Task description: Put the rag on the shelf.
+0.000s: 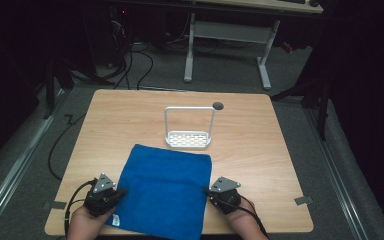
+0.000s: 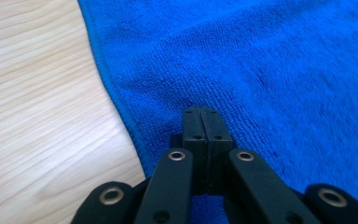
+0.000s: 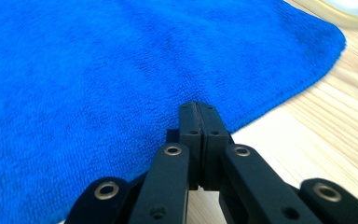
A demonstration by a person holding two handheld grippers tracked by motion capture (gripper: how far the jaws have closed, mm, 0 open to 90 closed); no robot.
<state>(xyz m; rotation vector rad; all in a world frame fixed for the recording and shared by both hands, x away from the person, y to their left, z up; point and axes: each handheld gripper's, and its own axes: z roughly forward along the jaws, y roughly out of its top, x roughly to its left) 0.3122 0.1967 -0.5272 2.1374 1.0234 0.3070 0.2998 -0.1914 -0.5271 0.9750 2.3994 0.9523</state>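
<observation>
A blue towel lies flat on the near half of the wooden table, with a small white tag at its near left corner. My left gripper is at the towel's left edge and my right gripper at its right edge. In the left gripper view the jaws of the left gripper are pressed together, tips over the towel just inside its hem. In the right gripper view the right gripper is shut the same way above the towel. No cloth shows between either pair of jaws.
A white wire rack with a tall hoop handle stands just beyond the towel, mid-table; its base edge peeks in at the top right of the right gripper view. A dark round hole sits behind it. Cables and another desk's legs are on the floor beyond.
</observation>
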